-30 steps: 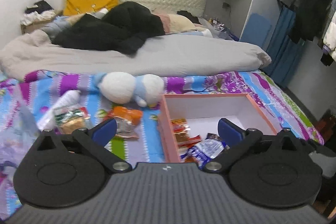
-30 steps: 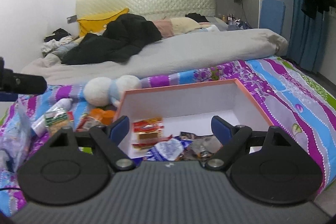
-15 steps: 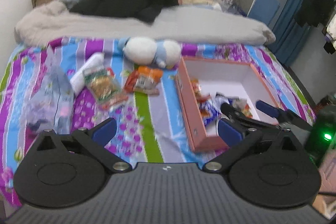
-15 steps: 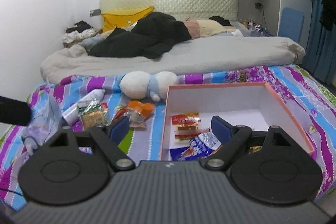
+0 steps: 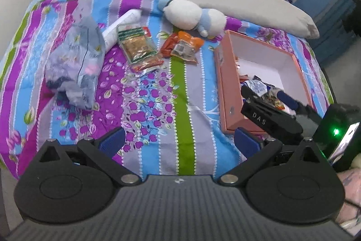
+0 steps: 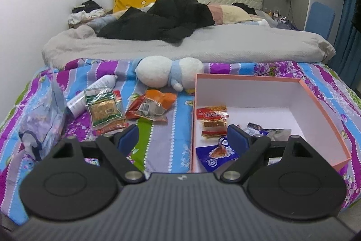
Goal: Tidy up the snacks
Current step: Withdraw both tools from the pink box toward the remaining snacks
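An open pink box with a white inside sits on the bed's striped floral sheet. It holds several snacks at its near end: a red packet, a blue-and-white packet and a few crinkled wrappers. Outside it, on the sheet to its left, lie an orange foil bag, a flat clear green-edged packet, a white tube and a translucent plastic bag, with a soft white-and-blue plush toy just behind.

The left hand-held gripper has its blue-padded jaws wide apart over bare sheet, holding nothing. The right hand-held gripper also stands wide apart and empty, one finger over the box's near corner, the other over the sheet.
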